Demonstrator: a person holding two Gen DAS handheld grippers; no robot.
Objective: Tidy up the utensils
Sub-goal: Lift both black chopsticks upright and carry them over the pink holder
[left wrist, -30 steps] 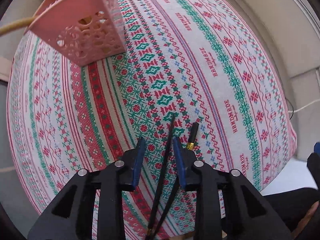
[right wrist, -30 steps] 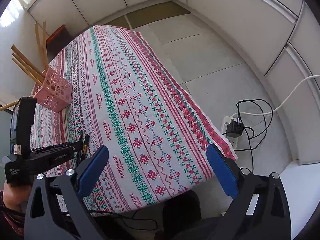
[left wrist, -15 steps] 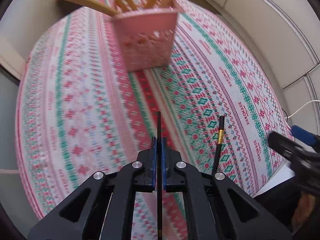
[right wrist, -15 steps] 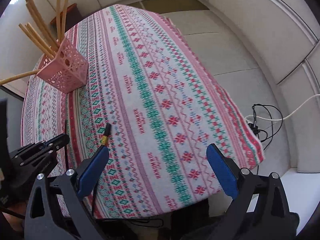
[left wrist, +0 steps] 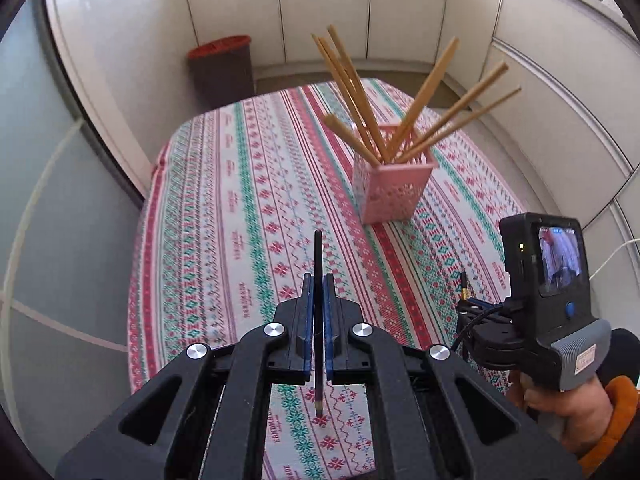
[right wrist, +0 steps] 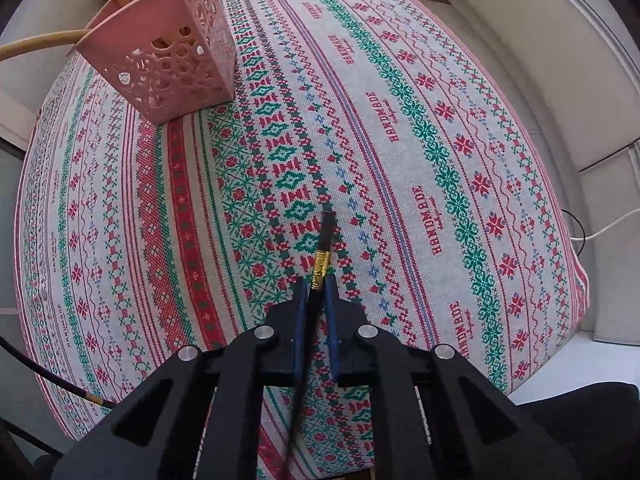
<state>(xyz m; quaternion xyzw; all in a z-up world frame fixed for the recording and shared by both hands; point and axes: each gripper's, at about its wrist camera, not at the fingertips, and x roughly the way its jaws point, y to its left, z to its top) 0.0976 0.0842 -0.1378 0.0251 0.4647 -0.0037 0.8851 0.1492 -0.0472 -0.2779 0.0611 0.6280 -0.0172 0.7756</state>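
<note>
**Two black chopsticks in hand; pink holder on patterned worktop**

Left gripper [left wrist: 316,312]: jaws clamped together on a black chopstick [left wrist: 318,264]. The stick is thin, straight and rigid with a smooth, lacquer-like finish, held clear of the cloth, one end projecting past the fingertips and the other hanging below. Judged very light and slippery; a grip near mid-length, as here, should keep it from pivoting.

Worktop cloth [left wrist: 248,208]: woven fabric in red, green and white cross-stitch bands, matte and soft.

Holder [left wrist: 394,188]: pink plastic, square-sectioned, perforated lace-pattern walls, upright on the cloth. Likely light and easily tipped. It contains several tan wooden chopsticks [left wrist: 416,100], splayed outward.

Right gripper [right wrist: 316,292]: jaws closed on a second black chopstick [right wrist: 326,228], which carries a gold band just beyond the fingertips. This one appears to lie on or barely above the cloth, near the holder. Grip sits close to the banded end, so the long tail may swing.
</note>
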